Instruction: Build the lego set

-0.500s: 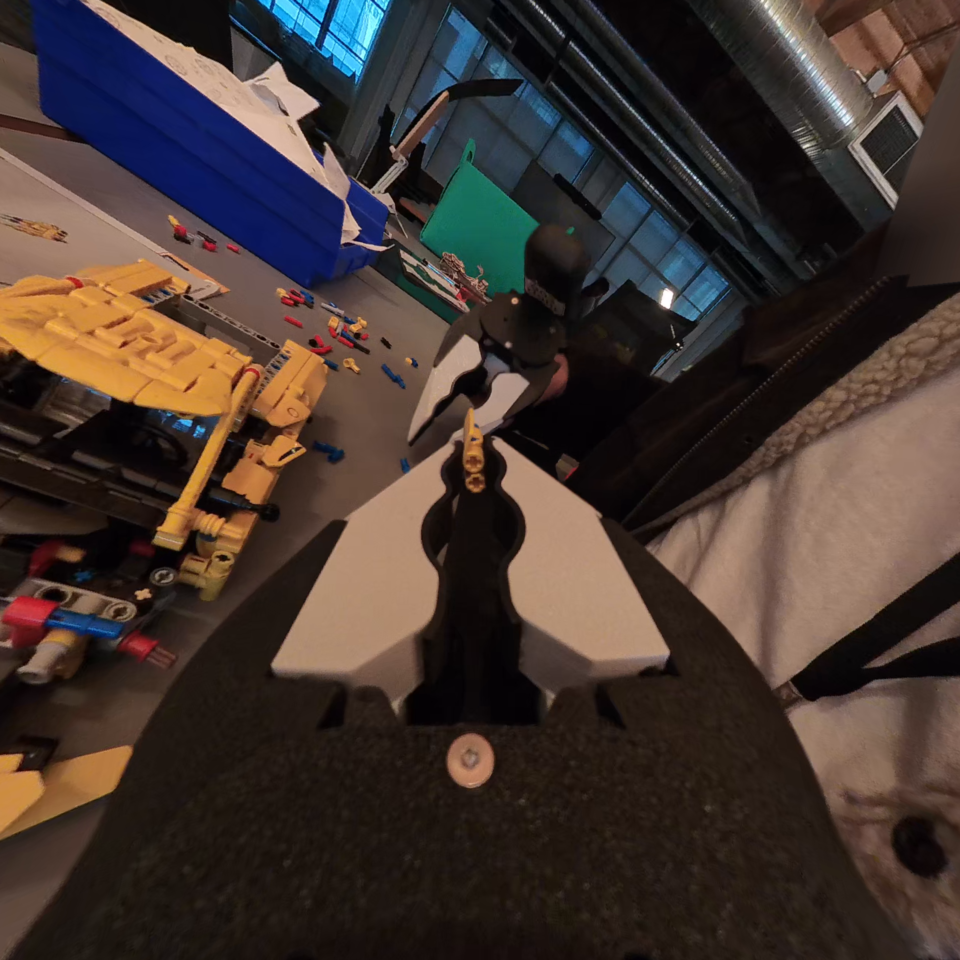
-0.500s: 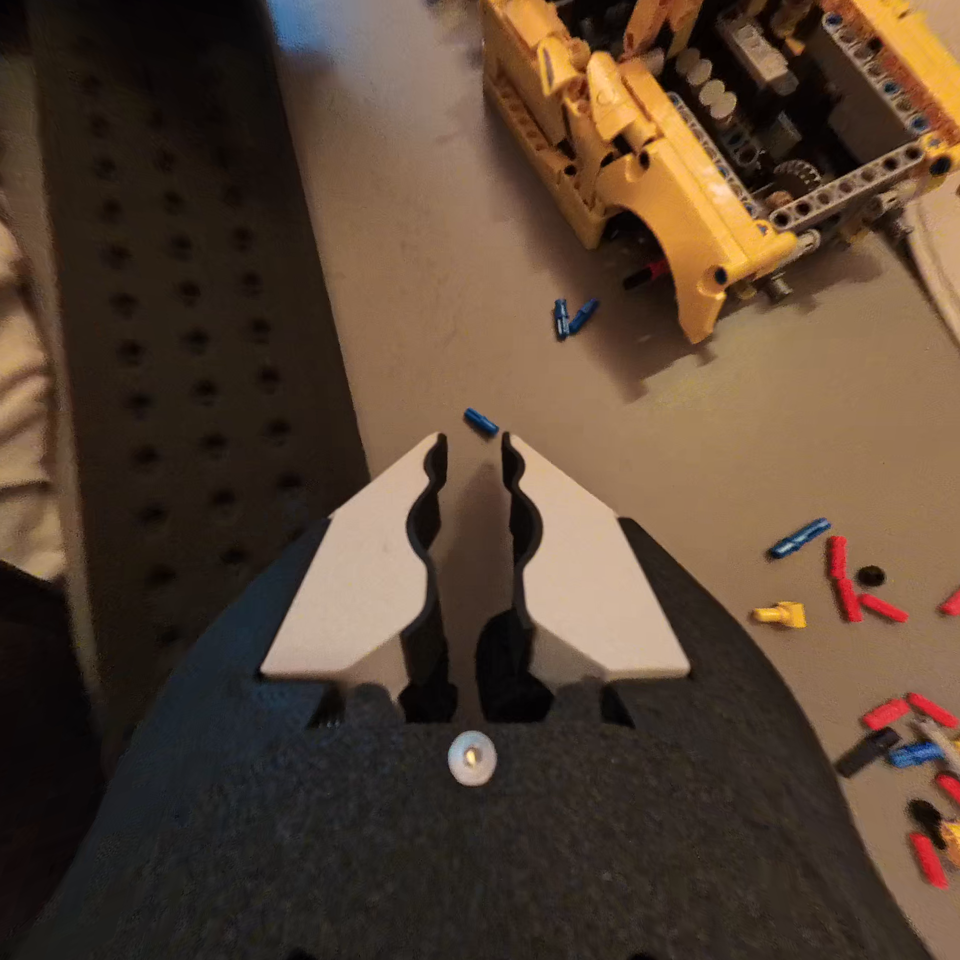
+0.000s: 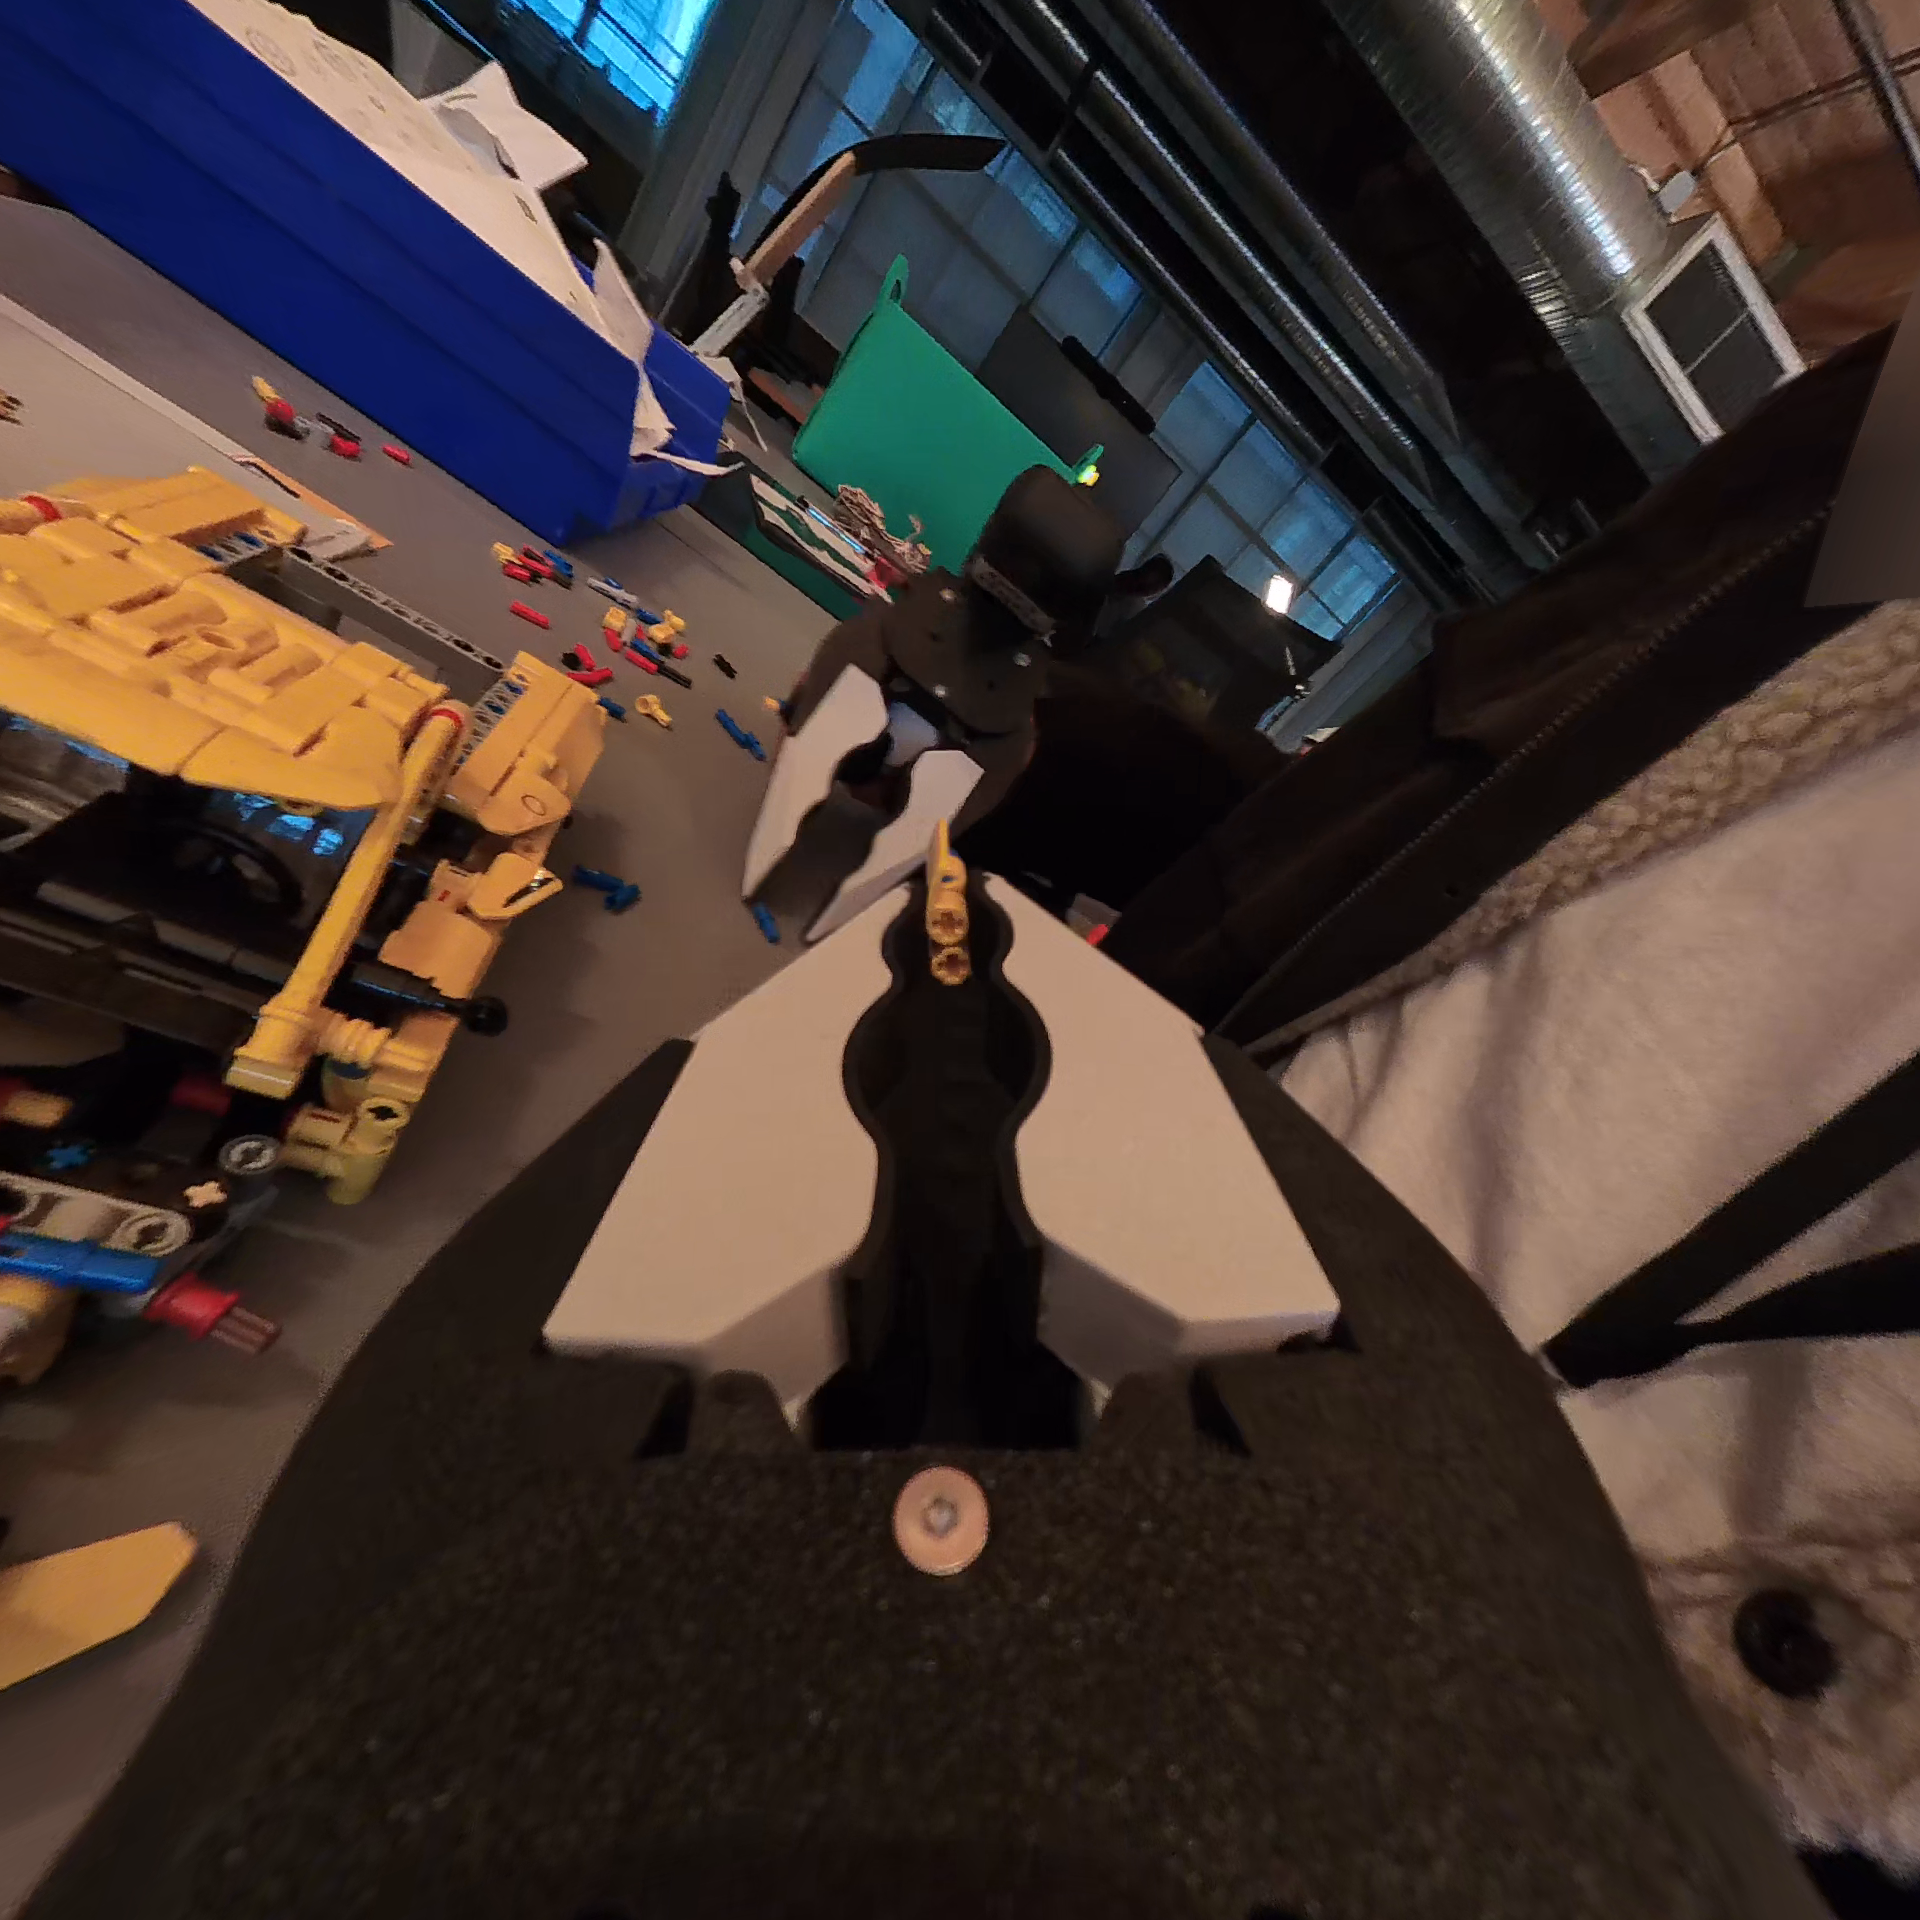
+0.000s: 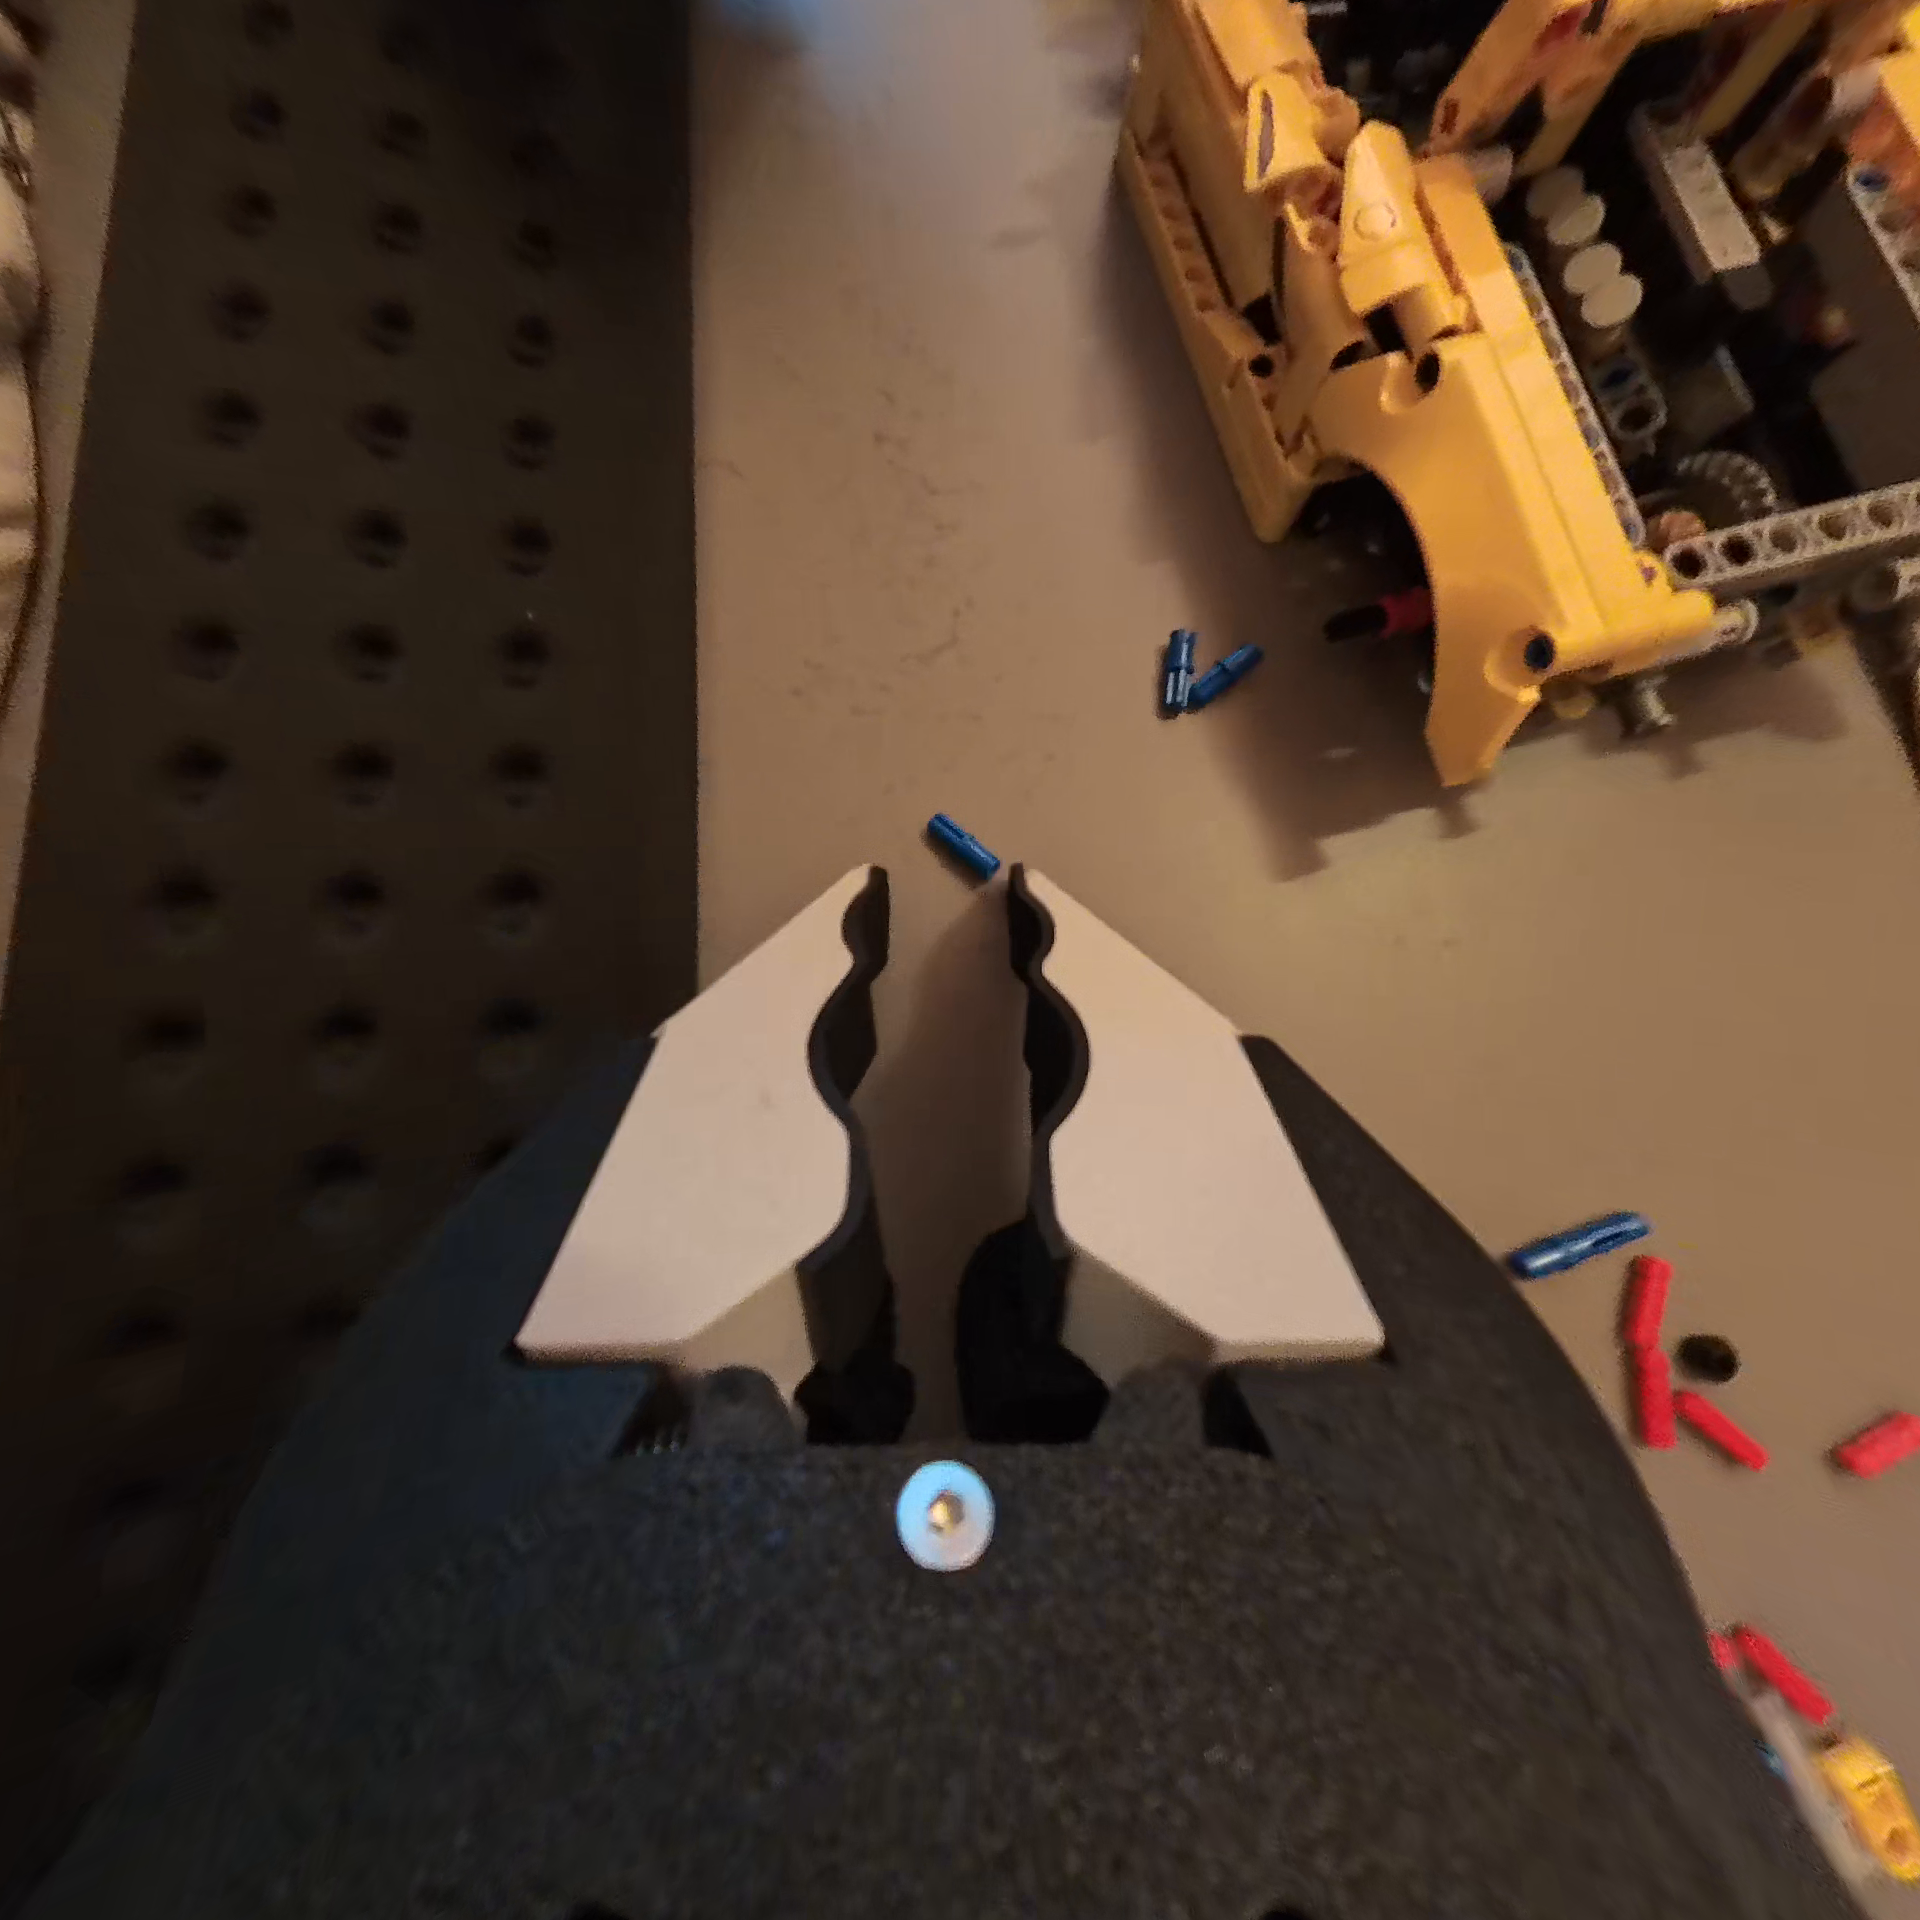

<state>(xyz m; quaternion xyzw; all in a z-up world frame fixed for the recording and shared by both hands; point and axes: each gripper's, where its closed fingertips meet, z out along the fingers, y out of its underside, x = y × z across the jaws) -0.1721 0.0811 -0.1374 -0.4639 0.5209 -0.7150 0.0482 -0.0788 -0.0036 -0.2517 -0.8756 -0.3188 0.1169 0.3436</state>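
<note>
A grey, matte table [image 4: 935,520] filled both views. Along its near edge ran a dark strip [image 4: 343,623] dotted with rows of round holes. A deep blue plastic bin [image 3: 312,229] with crumpled white paper sat at the table's far side. The half-built model [image 3: 239,748], glossy yellow panels over a black and grey beam frame, stood on the table; in the right wrist view its curved yellow arch [image 4: 1455,540] faced bare tabletop. The left gripper [image 3: 948,914], pale wedge-shaped fingers with wavy black inner pads, was clenched on a small yellow piece [image 3: 945,914] with round holes, held off the table beside a white fleece garment [image 3: 1558,1091]. The right gripper [image 4: 948,883] hung low over the table with its fingers parted and nothing between them. Just beyond its tips lay a short blue pin [image 4: 962,846], with clear table around it. Two more blue pins [image 4: 1205,670] lay touching near the arch. Red pins [image 4: 1683,1382] were scattered to the right.
</note>
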